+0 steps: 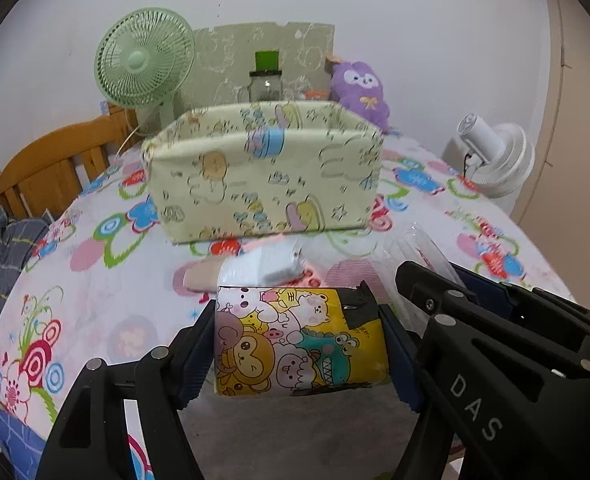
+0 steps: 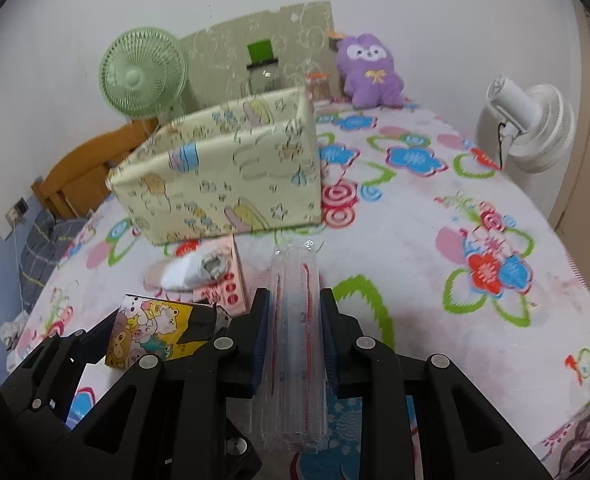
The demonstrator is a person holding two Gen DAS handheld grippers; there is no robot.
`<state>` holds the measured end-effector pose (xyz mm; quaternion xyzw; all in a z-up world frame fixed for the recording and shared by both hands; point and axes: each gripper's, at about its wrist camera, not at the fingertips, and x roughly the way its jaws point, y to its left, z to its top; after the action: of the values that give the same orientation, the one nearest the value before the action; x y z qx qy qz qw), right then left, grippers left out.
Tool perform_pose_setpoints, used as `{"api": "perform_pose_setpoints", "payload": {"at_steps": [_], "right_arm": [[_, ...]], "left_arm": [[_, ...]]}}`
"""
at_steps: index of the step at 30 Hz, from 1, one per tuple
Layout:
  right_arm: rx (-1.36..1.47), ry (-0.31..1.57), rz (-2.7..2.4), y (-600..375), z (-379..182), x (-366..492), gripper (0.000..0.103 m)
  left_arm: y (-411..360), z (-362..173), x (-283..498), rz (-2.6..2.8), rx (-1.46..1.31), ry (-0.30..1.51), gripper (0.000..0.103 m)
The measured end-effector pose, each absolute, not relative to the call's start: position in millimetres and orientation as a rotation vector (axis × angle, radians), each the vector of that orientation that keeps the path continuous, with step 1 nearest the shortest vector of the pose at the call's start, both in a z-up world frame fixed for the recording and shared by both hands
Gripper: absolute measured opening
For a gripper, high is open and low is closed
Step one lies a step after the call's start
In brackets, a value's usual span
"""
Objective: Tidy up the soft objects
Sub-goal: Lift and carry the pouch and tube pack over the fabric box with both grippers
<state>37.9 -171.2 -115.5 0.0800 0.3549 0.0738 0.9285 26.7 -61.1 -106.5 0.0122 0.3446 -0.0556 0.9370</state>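
We are looking across a bed [image 2: 415, 240] covered in a white sheet with bright flower prints, set against a pale wall. A pale green fabric storage box [image 1: 263, 172] printed with cartoon animals is sitting open-topped near the middle of the bed. Behind it a green desk fan [image 1: 145, 66], a glass jar with a green lid [image 1: 266, 80] and a purple plush toy [image 1: 361, 88] are standing along the wall, and a white fan [image 2: 529, 124] is standing off to the right.

Our left tongs [image 1: 299, 344] are clamping a small soft pack printed with cartoon animals [image 1: 295, 340], holding it above the sheet just in front of the box. Our right tongs [image 2: 295, 336] are squeezing a clear plastic pack with red lines [image 2: 295, 320], narrow between the blue pads [image 2: 261, 336], also short of the box.

On the sheet between the tongs and the box, a white sock [image 2: 187, 274] is lying partly on top of a pink packet [image 2: 225, 276].
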Motion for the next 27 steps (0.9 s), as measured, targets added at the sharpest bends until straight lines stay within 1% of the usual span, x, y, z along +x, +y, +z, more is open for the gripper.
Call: {"api": "perform_pose_setpoints", "payload": {"at_steps": [15, 27], "right_arm": [[0.156, 0.637, 0.12, -168, -72, 12, 0.027], [0.138, 0.592, 0.138, -159, -37, 13, 0.027]], "left_arm": [[-54, -67, 8, -0.113, 0.013, 0.638, 0.076], [-44, -33, 9, -0.094, -0.007, 0.595, 0.076]]}}
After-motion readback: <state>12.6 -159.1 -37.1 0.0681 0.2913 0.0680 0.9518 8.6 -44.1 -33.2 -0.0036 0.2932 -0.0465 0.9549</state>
